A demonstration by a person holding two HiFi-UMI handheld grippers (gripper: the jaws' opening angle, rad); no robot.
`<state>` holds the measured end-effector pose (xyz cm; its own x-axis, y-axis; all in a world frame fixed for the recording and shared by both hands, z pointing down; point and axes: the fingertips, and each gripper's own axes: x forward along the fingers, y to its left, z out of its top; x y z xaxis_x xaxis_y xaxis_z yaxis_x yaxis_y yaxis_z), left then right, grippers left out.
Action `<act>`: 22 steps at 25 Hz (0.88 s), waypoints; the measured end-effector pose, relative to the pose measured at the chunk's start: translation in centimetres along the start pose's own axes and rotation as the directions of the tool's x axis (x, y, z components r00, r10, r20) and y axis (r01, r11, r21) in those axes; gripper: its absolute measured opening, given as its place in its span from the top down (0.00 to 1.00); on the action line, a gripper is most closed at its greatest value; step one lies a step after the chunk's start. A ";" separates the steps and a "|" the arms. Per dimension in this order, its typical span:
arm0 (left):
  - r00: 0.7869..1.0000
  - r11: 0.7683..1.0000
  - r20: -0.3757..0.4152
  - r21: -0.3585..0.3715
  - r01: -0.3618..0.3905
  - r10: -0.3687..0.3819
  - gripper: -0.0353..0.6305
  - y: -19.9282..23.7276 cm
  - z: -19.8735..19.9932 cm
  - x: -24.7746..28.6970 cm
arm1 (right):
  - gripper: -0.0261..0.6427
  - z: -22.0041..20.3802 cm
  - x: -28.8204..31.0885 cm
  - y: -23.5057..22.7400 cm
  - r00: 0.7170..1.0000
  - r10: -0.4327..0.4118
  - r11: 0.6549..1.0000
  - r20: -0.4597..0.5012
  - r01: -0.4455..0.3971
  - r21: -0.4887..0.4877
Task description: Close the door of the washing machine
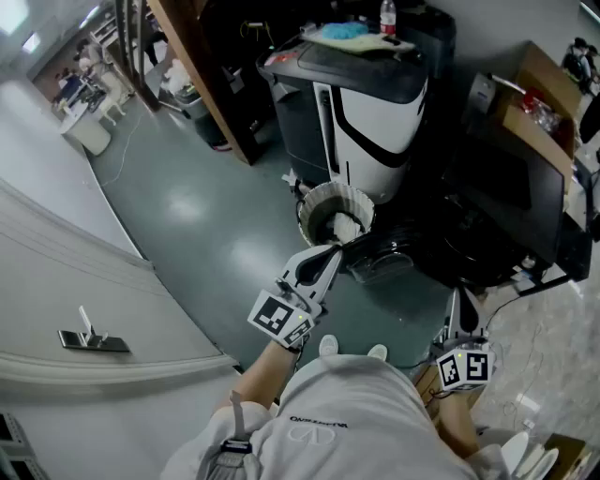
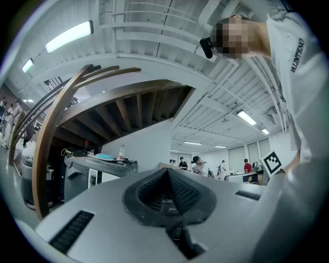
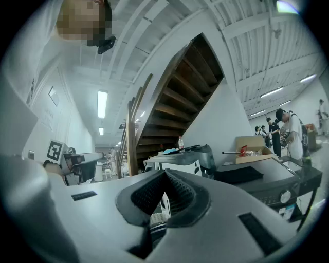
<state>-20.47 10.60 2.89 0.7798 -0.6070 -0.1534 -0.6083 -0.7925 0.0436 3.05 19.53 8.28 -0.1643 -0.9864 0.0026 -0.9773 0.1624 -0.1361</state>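
Note:
The black washing machine [image 1: 506, 202] stands at the right; in the right gripper view its front panel [image 3: 280, 182] with a knob shows at the right. A dark glossy door [image 1: 382, 255] appears to hang open at its lower left. My left gripper [image 1: 328, 255] is shut and empty, held out just left of that door. My right gripper [image 1: 466, 307] is also shut and empty, close to my body in front of the machine. Both gripper views show the pads closed together, the left gripper [image 2: 167, 172] and the right gripper [image 3: 165, 173] holding nothing.
A white pleated basket [image 1: 336, 211] sits on the floor beyond the left gripper. Behind it stands a white-and-black appliance [image 1: 370, 108] with a bottle [image 1: 387, 17] and a blue cloth on top. A cardboard box [image 1: 539, 117] rests on the machine. A wooden staircase [image 3: 180, 97] rises behind.

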 end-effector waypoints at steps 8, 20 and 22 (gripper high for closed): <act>1.000 1.000 -0.007 0.004 -0.005 0.005 0.94 -0.7 -0.1 0.8 | 0.95 0.3 0.6 0.1 0.999 0.037 0.999 -0.002 -0.037 0.001; 0.995 0.995 -0.011 0.008 -0.097 0.097 0.94 -3.2 -0.6 1.6 | 0.94 2.8 2.1 0.4 0.969 0.249 0.968 -0.015 -0.249 -0.040; 0.994 0.993 -0.009 0.013 -0.113 0.113 0.94 -4.0 -0.8 1.8 | 0.94 3.1 2.2 0.4 0.957 0.289 0.955 -0.016 -0.290 -0.060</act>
<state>-16.52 12.67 3.19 0.7072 -0.6934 -0.1384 -0.6946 -0.7178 0.0474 2.72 17.32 5.21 -0.4421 -0.8967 -0.0209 -0.8940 0.4424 -0.0712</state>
